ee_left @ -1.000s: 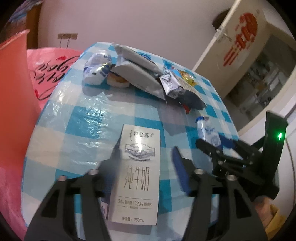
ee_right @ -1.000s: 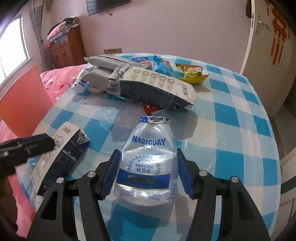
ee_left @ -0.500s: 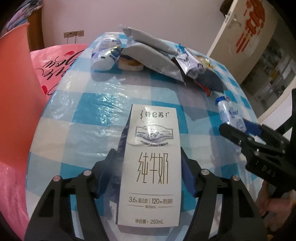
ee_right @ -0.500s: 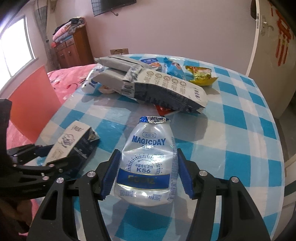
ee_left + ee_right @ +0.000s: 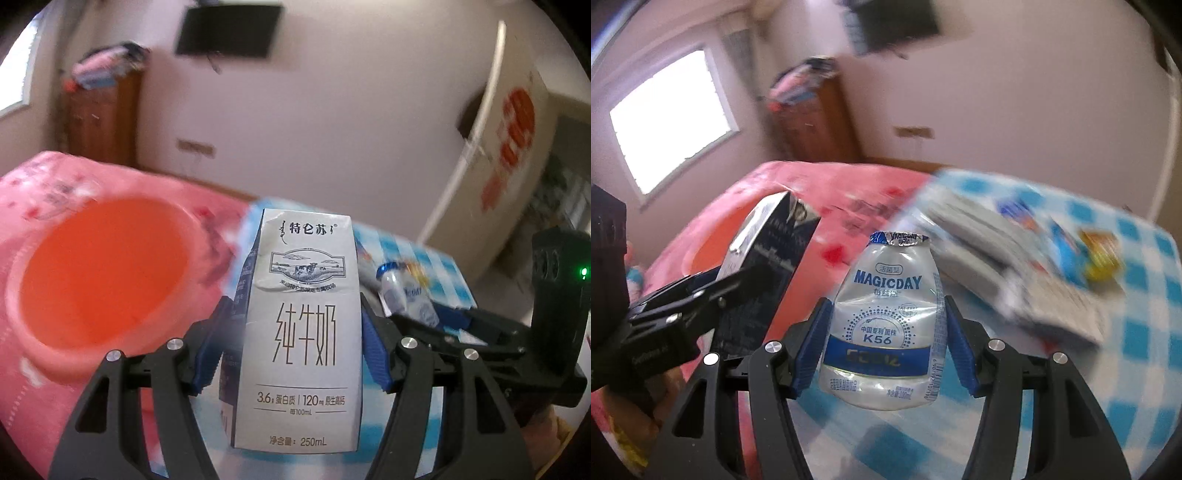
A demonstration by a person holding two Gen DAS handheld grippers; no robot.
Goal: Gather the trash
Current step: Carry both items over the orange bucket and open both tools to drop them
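My left gripper [image 5: 291, 347] is shut on a white milk carton [image 5: 301, 332] and holds it in the air, just right of an orange bin [image 5: 96, 273]. My right gripper [image 5: 882, 339] is shut on a crushed clear Magicday bottle [image 5: 884, 325], also lifted off the table. In the right wrist view the left gripper [image 5: 713, 291] with the carton [image 5: 768, 258] is to the left. In the left wrist view the right gripper [image 5: 454, 321] with the bottle [image 5: 406, 291] is to the right.
The table with the blue checked cloth [image 5: 1137, 332] holds grey snack bags [image 5: 1015, 273] and small coloured wrappers [image 5: 1100, 254]. A pink bedspread [image 5: 857, 199] lies behind the bin. A wooden cabinet [image 5: 812, 118] and a door [image 5: 506, 147] stand further back.
Both grippers have lifted their items off the table and swung left toward the orange bin. The left gripper closed on the carton about half a second ago.
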